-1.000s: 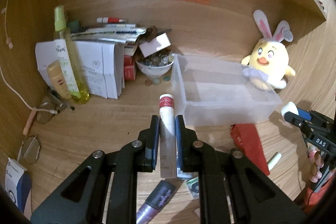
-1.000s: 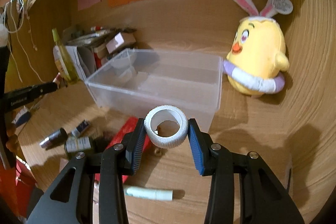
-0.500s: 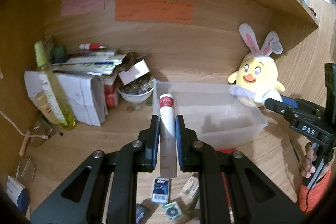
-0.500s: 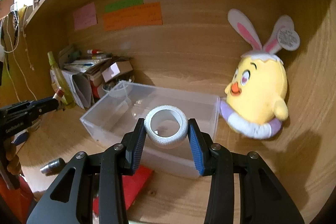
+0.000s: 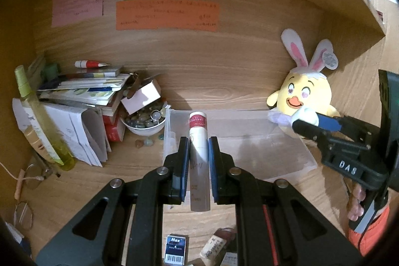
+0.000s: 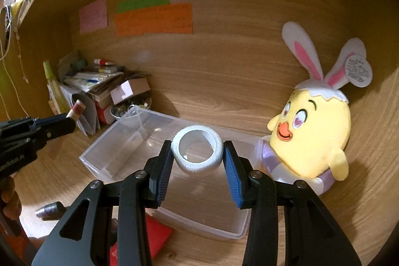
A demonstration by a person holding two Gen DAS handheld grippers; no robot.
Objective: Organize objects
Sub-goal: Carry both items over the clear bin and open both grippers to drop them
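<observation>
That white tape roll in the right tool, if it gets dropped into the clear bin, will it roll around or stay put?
The white tape roll is round, so on edge it would probably roll. Landing flat, likely stays. The clear bin walls should contain it.

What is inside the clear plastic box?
The clear plastic box looks empty: only its bare floor shows. The white tape roll in the right gripper covers part of it.

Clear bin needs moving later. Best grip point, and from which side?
Take the clear bin by a wall rim, probably the near long one, coming from above with one finger inside and one outside. It is open-topped, thin-walled and looks far wider than the tongs. The yellow chick plush crowds its right end. Both tongs are full: tube left, tape roll right.
</observation>
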